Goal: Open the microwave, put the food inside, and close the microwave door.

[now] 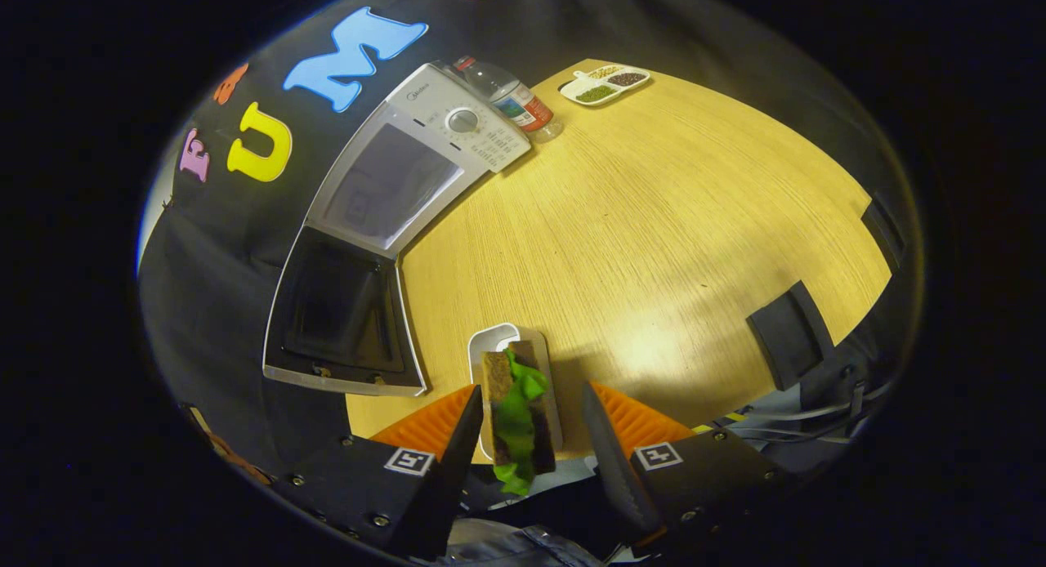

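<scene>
Microwave [409, 175] door [339, 314]: found swung open, hanging ahead and to the left of the tongs [531, 436], with the cavity exposed behind it. First step judged complete.

Gripper view, food: a sandwich [515, 416] with a green leaf filling lies on a small white tray [500, 338] on the wooden surface [654, 224]. It sits between the two fingers, nearer the left one. The fingers stand spread wide; a gap shows on each side of the tray, so they press on nothing. Food judged not yet gripped.

Remaining: closing on the tray, carrying it forward and left into the cavity, releasing it, then shutting the door.

Other items: a plastic bottle [511, 97] beside the microwave's far end and a divided dish [606, 83] of grains, both well beyond the tongs and clear of the route.
</scene>
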